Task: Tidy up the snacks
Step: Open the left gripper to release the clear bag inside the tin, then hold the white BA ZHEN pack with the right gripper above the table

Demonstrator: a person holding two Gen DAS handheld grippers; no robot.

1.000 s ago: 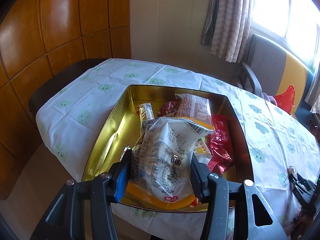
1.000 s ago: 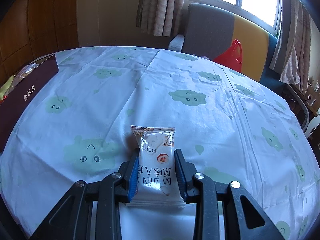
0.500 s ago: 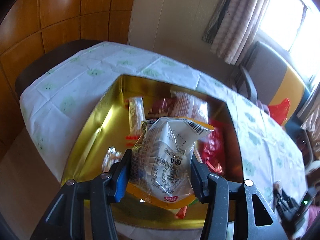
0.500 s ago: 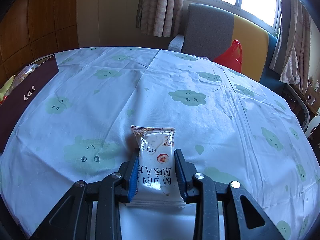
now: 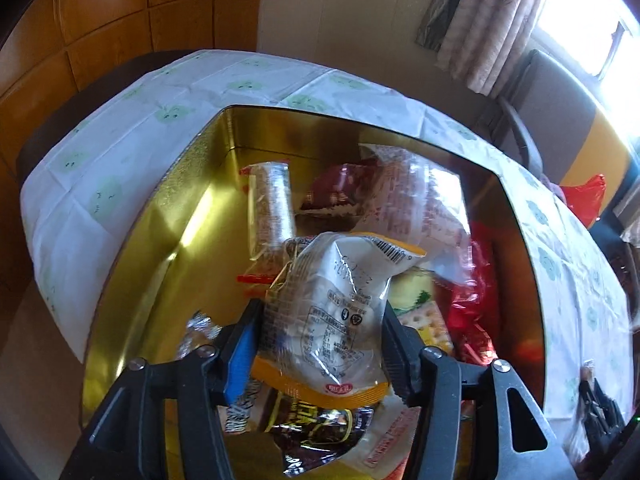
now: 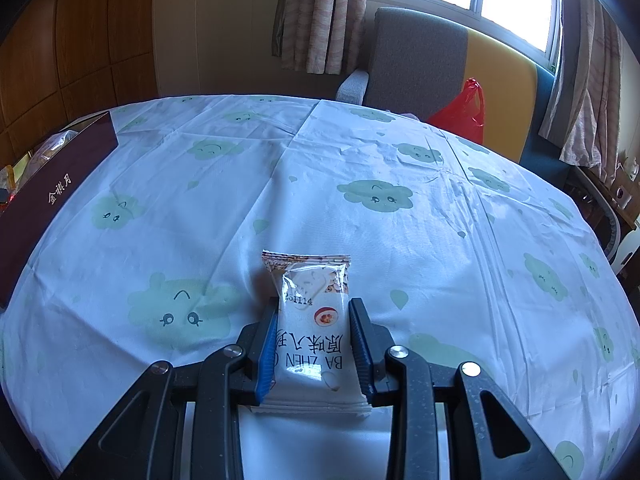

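Two grippers, left (image 5: 320, 344) and right (image 6: 314, 344), each clamp a snack packet.

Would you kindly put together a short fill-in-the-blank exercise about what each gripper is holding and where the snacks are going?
1. The left gripper is shut on a clear packet with a ____ bottom band.
2. That packet hangs over a tin whose inside is ____.
3. The right gripper holds a white packet above the ____-patterned tablecloth.

Missing words: yellow; gold; cloud
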